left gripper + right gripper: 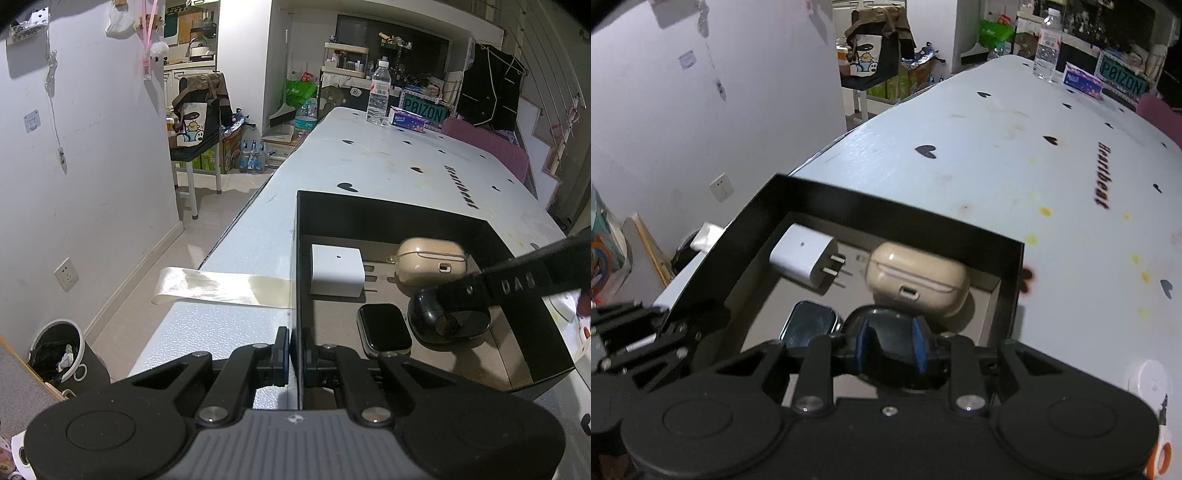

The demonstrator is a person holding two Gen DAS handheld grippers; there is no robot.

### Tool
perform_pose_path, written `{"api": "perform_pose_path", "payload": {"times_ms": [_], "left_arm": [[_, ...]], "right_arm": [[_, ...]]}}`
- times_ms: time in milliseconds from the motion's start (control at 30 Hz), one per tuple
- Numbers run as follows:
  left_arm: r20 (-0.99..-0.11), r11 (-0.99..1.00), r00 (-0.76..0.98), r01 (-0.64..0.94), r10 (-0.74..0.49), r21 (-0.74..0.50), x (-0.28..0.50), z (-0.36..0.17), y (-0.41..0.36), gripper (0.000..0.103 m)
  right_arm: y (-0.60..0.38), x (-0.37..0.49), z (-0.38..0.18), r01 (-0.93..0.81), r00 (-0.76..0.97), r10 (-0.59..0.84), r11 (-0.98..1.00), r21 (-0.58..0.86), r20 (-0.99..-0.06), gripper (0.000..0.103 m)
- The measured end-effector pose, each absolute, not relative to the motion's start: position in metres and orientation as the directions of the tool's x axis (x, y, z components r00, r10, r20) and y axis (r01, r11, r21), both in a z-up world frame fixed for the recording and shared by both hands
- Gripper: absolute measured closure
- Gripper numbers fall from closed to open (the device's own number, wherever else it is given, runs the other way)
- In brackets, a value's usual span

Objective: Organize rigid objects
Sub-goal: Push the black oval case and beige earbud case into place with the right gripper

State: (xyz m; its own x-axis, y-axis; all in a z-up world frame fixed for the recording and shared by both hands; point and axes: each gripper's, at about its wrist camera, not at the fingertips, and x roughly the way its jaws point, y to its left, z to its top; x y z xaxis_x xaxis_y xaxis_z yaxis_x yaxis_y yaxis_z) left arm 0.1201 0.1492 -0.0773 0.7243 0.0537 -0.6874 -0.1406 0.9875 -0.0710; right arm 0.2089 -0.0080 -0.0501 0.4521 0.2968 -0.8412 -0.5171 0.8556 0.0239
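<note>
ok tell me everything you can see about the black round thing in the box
The black round object is glossy, smooth, hard-looking and rounded, with a flat, dull circular face toward the left wrist camera. It sits on the floor of the black box, at its near right, beside the smartwatch and in front of the beige earbud case. The right tongs are shut on it, blue pads pressing its two sides. What it is exactly cannot be told.
</note>
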Motion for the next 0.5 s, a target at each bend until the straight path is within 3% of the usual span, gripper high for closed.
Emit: {"api": "perform_pose_path", "payload": {"times_ms": [167,300,500], "left_arm": [[-0.687,0.987,0.724,-0.141,0.053,-0.071,0.12,-0.077,0.149,0.097],[-0.687,0.987,0.724,-0.14,0.053,-0.072,0.12,-0.077,0.148,0.097],[-0.687,0.988,0.724,-0.14,0.054,-0.07,0.12,-0.077,0.149,0.097]], "right_arm": [[-0.009,0.196,-0.049,-0.532,0.438,0.307,0.846,0.032,-0.845,0.073],[-0.013,0.194,-0.058,-0.521,0.365,0.325,0.848,0.098,-0.872,0.078],[-0.026,0.208,-0.038,-0.439,0.42,0.368,0.882,0.169,-0.83,0.072]]}}
